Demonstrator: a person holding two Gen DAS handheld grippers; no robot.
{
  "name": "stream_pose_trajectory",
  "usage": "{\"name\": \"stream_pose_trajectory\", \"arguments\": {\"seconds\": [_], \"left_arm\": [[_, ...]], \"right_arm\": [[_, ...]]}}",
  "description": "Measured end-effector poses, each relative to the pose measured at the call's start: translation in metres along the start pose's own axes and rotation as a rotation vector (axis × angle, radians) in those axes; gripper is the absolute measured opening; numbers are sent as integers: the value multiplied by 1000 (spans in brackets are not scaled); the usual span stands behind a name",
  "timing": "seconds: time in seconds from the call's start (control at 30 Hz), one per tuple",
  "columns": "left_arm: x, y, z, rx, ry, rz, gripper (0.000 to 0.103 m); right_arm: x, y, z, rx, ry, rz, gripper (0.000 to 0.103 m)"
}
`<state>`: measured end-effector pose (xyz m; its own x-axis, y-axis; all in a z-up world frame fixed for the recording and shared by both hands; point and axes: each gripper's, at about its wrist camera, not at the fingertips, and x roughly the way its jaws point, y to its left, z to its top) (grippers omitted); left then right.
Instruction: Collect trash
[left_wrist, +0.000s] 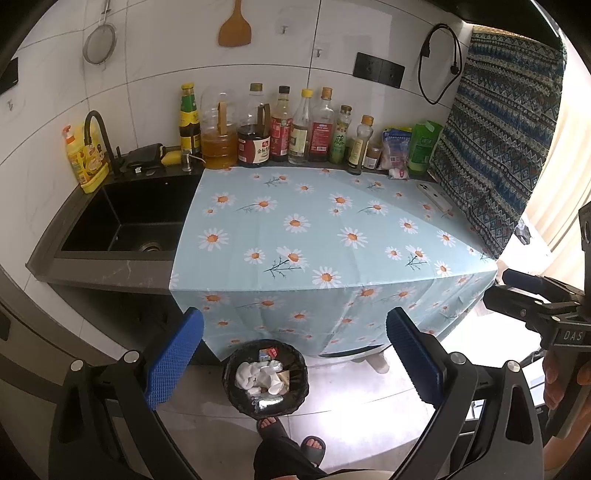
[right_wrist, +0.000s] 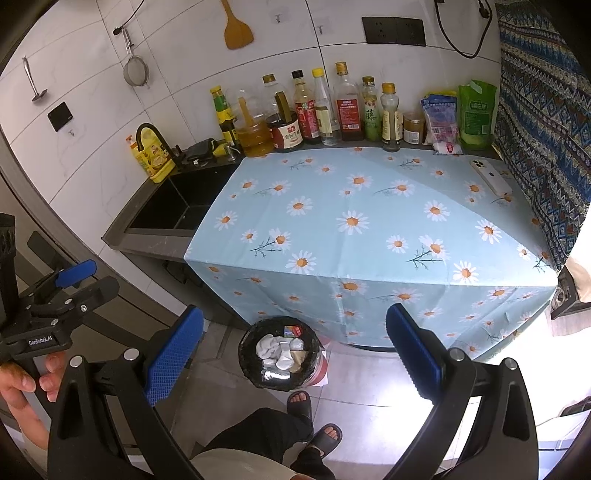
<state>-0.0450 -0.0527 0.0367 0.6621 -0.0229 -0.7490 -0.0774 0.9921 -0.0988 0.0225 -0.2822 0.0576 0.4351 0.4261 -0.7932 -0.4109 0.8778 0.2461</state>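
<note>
The trash bin (left_wrist: 265, 378) stands on the floor at the lower centre of both views, just in front of the hanging edge of the daisy cloth (left_wrist: 332, 229) that covers the worktop (left_wrist: 110, 269). In the left wrist view the bin sits low between the two blue pads of the left claw (left_wrist: 294, 356), which is spread wide and grips nothing. The right claw (right_wrist: 294, 354) is likewise spread wide and empty, with the bin (right_wrist: 279, 352) between and a little below its pads. Inside the bin's black liner lie crumpled white tissues (left_wrist: 255, 374), a bit of foil and a small red and blue wrapper.

On the cloth, a white phone (right_wrist: 490, 176) lies at the right of the frame near a patterned blue fabric (right_wrist: 543, 122). A row of sauce bottles (left_wrist: 280, 125) lines the back wall in the upper middle, with a green pouch (left_wrist: 424, 147) at its right end. A black sink (left_wrist: 129, 218) with a dark tap and a yellow detergent bottle (left_wrist: 83, 158) fills the left. The person's sandalled feet (left_wrist: 291, 439) stand just below the bin. Each view catches the other claw at its side edge
</note>
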Motion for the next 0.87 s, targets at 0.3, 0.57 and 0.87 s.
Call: {"name": "stream_pose_trajectory", "arguments": {"seconds": [0.3,0.57,0.87], "left_arm": [[2,-1,0,-7,2,0,96],[4,-3,2,-2,3,6,96],[7,-5,1,-13,3,7,96]], "right_arm": [[-2,0,6,-8,-13,-11,98],[1,1,7,-9,-14,-10,98],[6,0,5,-7,-5,-4,98]]}}
